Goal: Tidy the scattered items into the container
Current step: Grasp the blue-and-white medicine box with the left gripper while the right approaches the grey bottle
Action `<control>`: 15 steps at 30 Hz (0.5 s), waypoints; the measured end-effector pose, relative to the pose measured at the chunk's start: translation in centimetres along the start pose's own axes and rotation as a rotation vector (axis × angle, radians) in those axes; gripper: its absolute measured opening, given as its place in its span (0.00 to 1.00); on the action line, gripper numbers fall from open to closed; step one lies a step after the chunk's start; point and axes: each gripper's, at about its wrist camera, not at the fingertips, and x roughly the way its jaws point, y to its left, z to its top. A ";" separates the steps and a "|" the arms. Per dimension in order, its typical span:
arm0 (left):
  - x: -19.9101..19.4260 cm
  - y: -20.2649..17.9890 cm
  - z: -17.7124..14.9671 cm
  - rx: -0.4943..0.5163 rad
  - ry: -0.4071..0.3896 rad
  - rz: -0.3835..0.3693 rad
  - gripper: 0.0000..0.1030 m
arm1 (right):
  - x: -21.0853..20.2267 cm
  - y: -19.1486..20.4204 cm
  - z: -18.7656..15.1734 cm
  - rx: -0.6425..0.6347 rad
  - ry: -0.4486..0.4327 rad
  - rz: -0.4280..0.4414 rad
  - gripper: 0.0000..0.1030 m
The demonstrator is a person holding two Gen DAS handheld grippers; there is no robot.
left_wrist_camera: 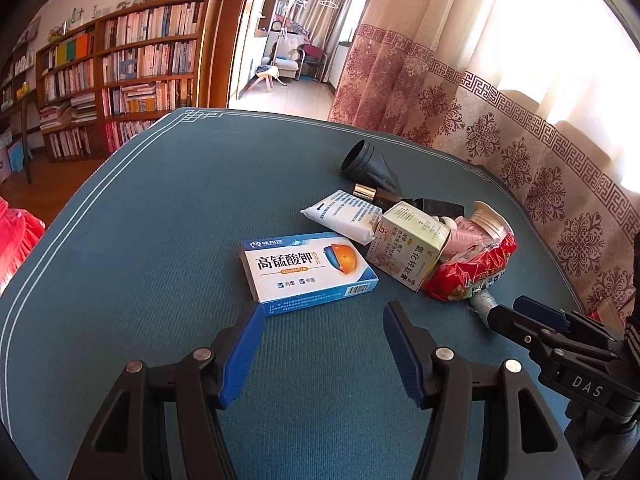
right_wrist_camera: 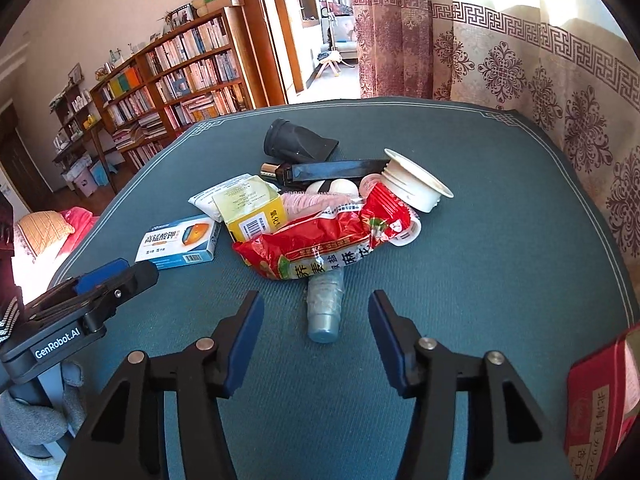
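Both grippers hang over the teal table, jaws apart, nothing in them. The blue and white box sits just ahead of the left gripper. The silvery tube, poking out from under the red snack bag, lies just ahead of the right gripper, in line with its gap.

Black tool, blue pads

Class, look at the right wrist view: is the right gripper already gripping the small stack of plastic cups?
No: the right gripper stands open, its fingers apart on either side of the plastic cups, touching nothing.
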 end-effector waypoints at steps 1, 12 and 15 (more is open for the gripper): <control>0.2 0.0 0.0 0.002 0.004 0.000 0.61 | 0.3 -0.1 -0.1 0.002 0.003 -0.002 0.57; 1.3 -0.7 0.3 0.013 0.022 0.132 0.63 | 1.6 -1.2 -0.9 0.042 0.026 0.043 0.57; 1.7 -1.5 0.7 0.036 0.039 0.151 0.76 | 1.6 -1.4 -1.0 0.051 0.023 0.058 0.57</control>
